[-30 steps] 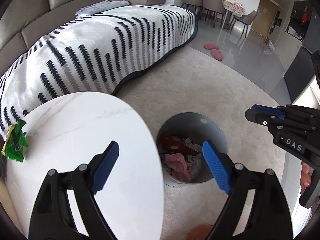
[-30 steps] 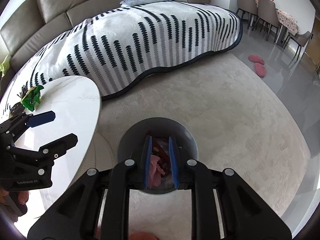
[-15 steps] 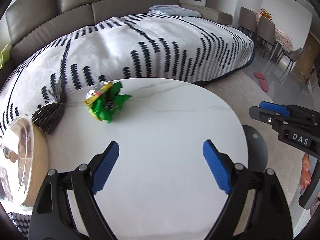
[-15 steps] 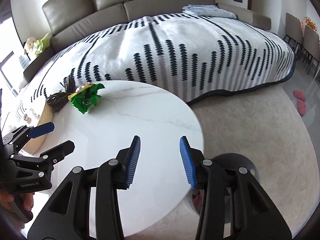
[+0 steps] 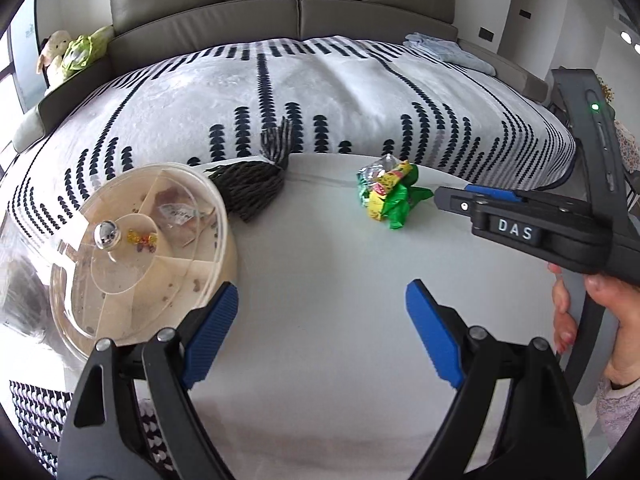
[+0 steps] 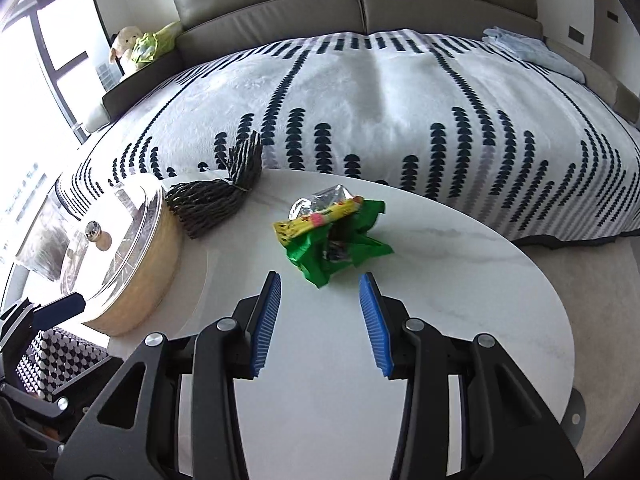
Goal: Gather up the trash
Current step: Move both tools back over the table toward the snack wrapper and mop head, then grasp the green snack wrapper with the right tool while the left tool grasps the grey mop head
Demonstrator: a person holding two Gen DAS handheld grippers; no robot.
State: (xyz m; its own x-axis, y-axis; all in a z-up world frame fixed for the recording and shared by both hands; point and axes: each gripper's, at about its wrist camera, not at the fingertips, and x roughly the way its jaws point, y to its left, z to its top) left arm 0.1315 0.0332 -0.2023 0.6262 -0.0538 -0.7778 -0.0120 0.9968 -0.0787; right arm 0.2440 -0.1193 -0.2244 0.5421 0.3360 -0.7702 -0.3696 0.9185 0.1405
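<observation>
Both grippers now over one wrapper (image 6: 332, 236)

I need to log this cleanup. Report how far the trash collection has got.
Nothing here shows finished work. In hand: right gripper open, empty, lined up just short of the crumpled green wrapper on the white table. Left gripper open, empty. Left: grab and bin the wrapper.

Left gripper (image 5: 320, 334) tilted down over desk (image 5: 320, 380), fingers (image 5: 212, 330) spread wide, empty. Right gripper (image 6: 320, 320) tilted down over desk, fingers (image 6: 266, 320) parted, empty. Hand (image 5: 600, 312) grips right handle.
</observation>
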